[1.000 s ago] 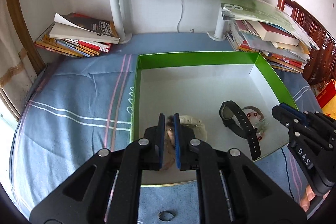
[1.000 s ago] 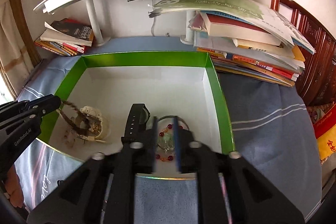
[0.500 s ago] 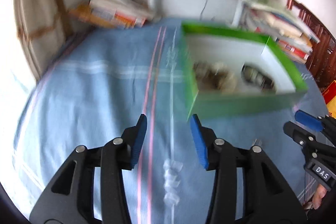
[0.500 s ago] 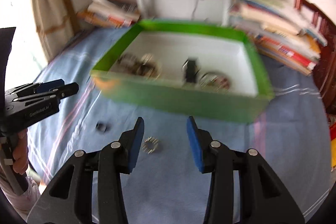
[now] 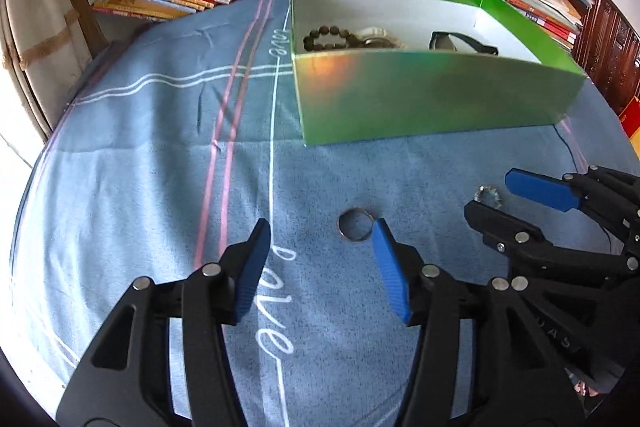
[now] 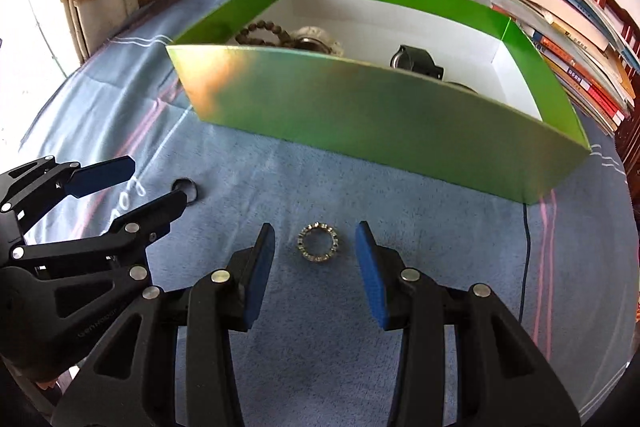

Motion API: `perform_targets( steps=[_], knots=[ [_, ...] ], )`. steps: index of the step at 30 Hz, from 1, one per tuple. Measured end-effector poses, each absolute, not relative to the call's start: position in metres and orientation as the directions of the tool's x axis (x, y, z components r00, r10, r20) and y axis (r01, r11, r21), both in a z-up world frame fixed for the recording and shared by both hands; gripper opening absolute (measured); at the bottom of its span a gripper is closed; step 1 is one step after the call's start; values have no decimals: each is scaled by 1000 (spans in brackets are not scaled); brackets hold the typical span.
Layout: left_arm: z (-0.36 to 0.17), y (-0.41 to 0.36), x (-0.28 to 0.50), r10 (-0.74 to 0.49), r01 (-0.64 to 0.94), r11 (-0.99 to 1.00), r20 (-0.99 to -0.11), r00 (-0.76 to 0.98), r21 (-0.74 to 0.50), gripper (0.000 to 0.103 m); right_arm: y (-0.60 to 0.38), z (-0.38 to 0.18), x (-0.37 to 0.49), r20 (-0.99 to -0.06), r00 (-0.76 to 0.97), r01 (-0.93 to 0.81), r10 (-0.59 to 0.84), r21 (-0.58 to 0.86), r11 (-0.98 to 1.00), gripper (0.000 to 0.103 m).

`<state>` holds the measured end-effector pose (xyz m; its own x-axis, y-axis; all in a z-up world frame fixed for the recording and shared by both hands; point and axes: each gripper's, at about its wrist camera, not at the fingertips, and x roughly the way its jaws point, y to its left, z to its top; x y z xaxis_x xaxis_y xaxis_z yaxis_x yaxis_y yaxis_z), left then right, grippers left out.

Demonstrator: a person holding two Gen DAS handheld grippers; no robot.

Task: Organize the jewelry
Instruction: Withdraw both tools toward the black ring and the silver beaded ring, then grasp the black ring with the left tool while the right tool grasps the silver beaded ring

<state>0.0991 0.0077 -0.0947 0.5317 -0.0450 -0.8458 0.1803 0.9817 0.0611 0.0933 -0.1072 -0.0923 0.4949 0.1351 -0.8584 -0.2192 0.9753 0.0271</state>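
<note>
The green box (image 5: 420, 99) stands on the blue cloth (image 5: 160, 155), holding a bead bracelet (image 5: 326, 39) and a black watch (image 5: 460, 43). In front of the box, outside it, lie two rings. The left gripper (image 5: 320, 231) hangs with jaws wide apart, the plain ring (image 5: 355, 225) just beside its right fingertip. The right gripper (image 6: 314, 239), jaws also apart, has the studded ring (image 6: 318, 242) lying between its fingers.

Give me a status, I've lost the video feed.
Both hand-held grippers open: left, right. Studded ring between the right's fingers, plain ring by the left's, both on the cloth. Nothing blocking the green box.
</note>
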Motion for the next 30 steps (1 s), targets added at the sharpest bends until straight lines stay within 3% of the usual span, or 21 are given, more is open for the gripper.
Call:
perform_targets(
  steps=[4, 7, 10, 17, 24, 26, 30],
  knots=[
    [-97, 10, 99, -42, 182, 981, -848, 529, 64, 53, -105, -94, 93, -856, 500, -221, 127, 16, 975, 40],
    [-99, 11, 101, -56, 187, 981, -849, 525, 51, 53, -103, -93, 92, -855, 500, -230, 138, 22, 973, 21],
    [-99, 9, 100, -59, 194, 980, -845, 531, 53, 51, -103, -94, 91, -854, 503, -229, 129, 12, 973, 21],
    [-99, 3, 99, -101, 218, 976, -843, 528, 20, 19, -120, -95, 92, -854, 510, -170, 100, 13, 985, 21],
    [-99, 2, 100, -92, 204, 979, -846, 524, 20, 13, -139, -96, 90, -853, 515, -120, 90, 33, 992, 21],
    [-99, 2, 100, -95, 203, 979, -849, 520, 15, 4, -142, -96, 89, -852, 516, -112, 87, 33, 993, 21],
    [-98, 3, 101, -93, 199, 980, -850, 519, 14, 3, -146, -96, 88, -851, 518, -98, 83, 37, 995, 21]
  ],
)
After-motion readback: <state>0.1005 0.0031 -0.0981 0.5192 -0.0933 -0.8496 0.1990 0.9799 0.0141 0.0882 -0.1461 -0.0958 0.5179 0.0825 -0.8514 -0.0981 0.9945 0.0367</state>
